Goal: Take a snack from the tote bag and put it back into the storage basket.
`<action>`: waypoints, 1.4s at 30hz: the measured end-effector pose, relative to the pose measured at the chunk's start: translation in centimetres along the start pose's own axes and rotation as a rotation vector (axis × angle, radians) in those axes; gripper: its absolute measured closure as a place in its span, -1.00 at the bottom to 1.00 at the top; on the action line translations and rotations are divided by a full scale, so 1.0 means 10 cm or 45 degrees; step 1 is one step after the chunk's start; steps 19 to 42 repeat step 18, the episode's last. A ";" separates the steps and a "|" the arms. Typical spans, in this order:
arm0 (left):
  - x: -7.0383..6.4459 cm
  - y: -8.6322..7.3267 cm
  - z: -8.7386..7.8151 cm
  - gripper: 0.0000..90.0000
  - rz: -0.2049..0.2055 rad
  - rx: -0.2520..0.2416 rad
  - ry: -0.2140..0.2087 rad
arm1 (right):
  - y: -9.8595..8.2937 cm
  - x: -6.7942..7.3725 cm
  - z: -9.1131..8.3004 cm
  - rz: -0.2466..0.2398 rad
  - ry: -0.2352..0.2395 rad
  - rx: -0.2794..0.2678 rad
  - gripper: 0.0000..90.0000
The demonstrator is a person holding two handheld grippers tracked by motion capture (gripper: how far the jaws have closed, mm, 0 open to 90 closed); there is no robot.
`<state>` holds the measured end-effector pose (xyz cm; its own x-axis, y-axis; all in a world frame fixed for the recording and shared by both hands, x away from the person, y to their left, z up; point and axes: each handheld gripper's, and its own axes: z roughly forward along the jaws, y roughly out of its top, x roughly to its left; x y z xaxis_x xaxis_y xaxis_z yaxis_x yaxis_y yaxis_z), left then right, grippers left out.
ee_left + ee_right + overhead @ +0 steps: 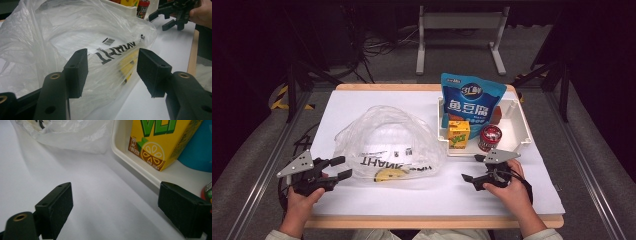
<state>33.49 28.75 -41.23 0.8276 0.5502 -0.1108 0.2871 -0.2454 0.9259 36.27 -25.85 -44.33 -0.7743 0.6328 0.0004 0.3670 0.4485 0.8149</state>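
A clear plastic bag (387, 142) printed with black letters lies crumpled on the white tabletop (427, 192), left of centre. A yellow item (391, 175) lies inside it near the front edge. My left gripper (346, 167) stands open just at the bag's left end. In the left gripper view the bag (62, 32) and the yellow item (128, 63) sit just beyond the open jaws of my left gripper (112, 72). My right gripper (470, 167) is open and empty in front of the white tray (524, 127). In the right gripper view, my right gripper (115, 207) faces the tray rim (130, 157).
The tray holds a blue snack pouch (472, 100), a yellow juice carton (459, 134) and a red can (490, 138). The carton (160, 142) stands close ahead of the right jaws. A wooden table edge (432, 221) runs along the front. A metal stand (459, 30) is beyond the table.
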 end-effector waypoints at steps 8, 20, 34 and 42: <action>0.00 0.00 0.01 -0.05 -0.003 0.004 -0.003 | -0.01 0.01 0.03 -0.011 -0.008 0.024 -0.71; 0.00 0.00 0.01 -0.05 -0.002 0.005 -0.004 | -0.01 0.01 0.02 -0.009 -0.016 0.018 -0.71; 0.00 0.00 0.01 -0.05 -0.002 0.005 -0.004 | -0.01 0.01 0.02 -0.009 -0.016 0.018 -0.71; 0.00 0.00 0.01 -0.05 -0.002 0.005 -0.004 | -0.01 0.01 0.02 -0.009 -0.016 0.018 -0.71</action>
